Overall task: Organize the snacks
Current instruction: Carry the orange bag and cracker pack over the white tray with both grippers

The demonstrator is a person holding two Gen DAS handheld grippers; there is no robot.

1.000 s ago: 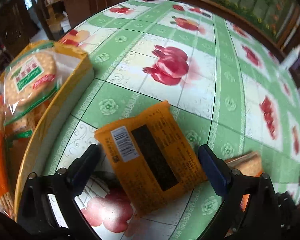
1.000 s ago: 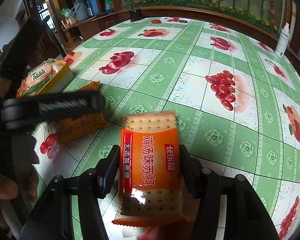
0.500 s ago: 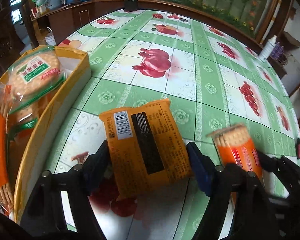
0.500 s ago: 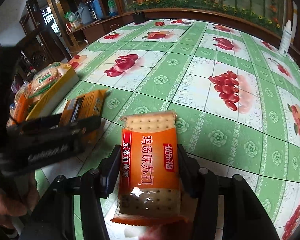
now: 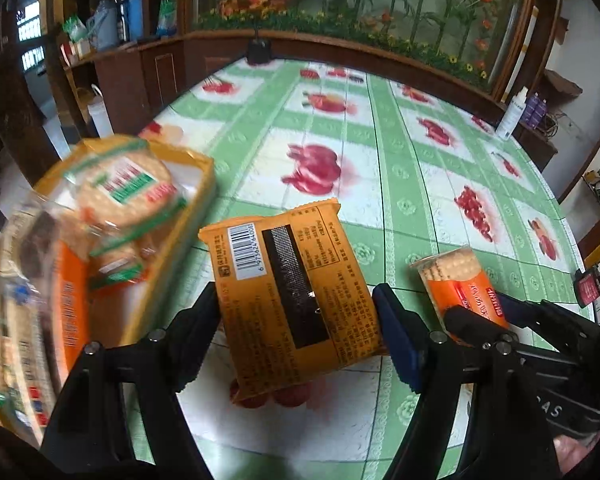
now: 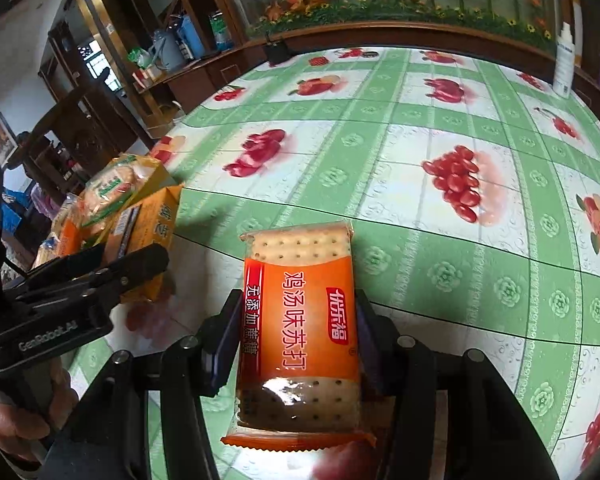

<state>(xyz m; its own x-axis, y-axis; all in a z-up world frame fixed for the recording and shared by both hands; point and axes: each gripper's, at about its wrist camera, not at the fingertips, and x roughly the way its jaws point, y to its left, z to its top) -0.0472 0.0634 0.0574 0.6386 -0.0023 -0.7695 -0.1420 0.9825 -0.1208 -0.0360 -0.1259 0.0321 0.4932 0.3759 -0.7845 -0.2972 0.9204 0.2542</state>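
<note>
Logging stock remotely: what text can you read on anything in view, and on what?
"鸡汤味苏打", "无添加蔗糖", "优乐福": soda cracker pack in the right gripper.
"GenRobot.AI": left gripper body.
"6 975624 64008": barcode on yellow packet.
Packet's fine print, and labels in the yellow box: blurred.

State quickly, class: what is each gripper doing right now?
Left gripper: shut on the yellow snack packet.
Right gripper: shut on the orange cracker pack.
</note>
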